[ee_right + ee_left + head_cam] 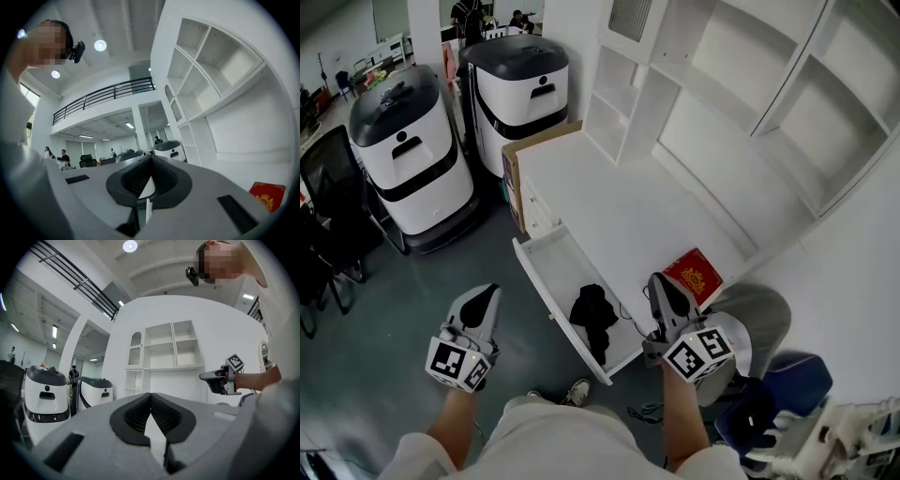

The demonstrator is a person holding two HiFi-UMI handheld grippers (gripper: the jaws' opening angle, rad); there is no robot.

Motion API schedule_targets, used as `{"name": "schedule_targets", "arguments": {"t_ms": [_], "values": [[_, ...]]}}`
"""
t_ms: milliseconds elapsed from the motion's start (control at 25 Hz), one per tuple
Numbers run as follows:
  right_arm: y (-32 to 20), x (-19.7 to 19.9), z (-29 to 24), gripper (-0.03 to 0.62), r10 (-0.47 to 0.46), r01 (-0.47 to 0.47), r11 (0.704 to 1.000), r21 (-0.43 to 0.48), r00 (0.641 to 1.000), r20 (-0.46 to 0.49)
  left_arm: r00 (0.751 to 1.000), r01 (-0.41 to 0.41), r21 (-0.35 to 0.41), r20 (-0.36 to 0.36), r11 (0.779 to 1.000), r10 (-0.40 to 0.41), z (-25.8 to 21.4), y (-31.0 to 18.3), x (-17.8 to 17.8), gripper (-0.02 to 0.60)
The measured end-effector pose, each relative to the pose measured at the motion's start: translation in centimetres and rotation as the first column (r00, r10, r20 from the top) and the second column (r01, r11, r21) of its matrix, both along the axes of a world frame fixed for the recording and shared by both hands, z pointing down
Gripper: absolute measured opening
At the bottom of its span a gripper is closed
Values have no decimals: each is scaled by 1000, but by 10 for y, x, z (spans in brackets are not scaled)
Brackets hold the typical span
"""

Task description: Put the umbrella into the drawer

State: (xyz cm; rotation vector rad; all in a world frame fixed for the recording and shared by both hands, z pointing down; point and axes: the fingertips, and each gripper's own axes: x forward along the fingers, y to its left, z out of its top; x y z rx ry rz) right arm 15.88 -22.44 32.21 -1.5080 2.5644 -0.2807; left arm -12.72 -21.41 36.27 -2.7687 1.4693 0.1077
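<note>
The black umbrella [593, 315] lies folded inside the open white drawer [546, 264], which is pulled out from the white desk [609, 206]. My left gripper [488, 292] hangs over the grey floor to the left of the drawer, its jaws shut with nothing in them. My right gripper [655, 280] is raised above the desk's front edge, just right of the umbrella, and is also shut and empty. In the left gripper view the fingertips [150, 394] meet, and the right gripper [212, 377] shows at the right. The right gripper view shows its own shut jaws [150, 157].
A red box [694, 274] lies on the desk by my right gripper. White shelves [750, 84] stand behind the desk. Two white-and-black machines [408, 150] and a cardboard box [514, 169] stand left of the desk. Black chairs [328, 206] are at far left, a grey stool [764, 319] at right.
</note>
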Motion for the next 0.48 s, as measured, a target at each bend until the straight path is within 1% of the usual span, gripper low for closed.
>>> {"name": "schedule_targets", "arguments": {"t_ms": [80,280,480], "values": [[7,0,-18,2,3,-2,999,52,1000,-28,1000,14,26,-8,1000,-14,-11,-2,-5,12],[31,20,-47,2,81,-69,987,142,993,-83,998,51,72,-47,996,-48,-29,3,-16,12],[60,43,-58,2,127,-120,981,156,991,-40,995,93,91,-47,991,-89,-40,8,-33,12]]}}
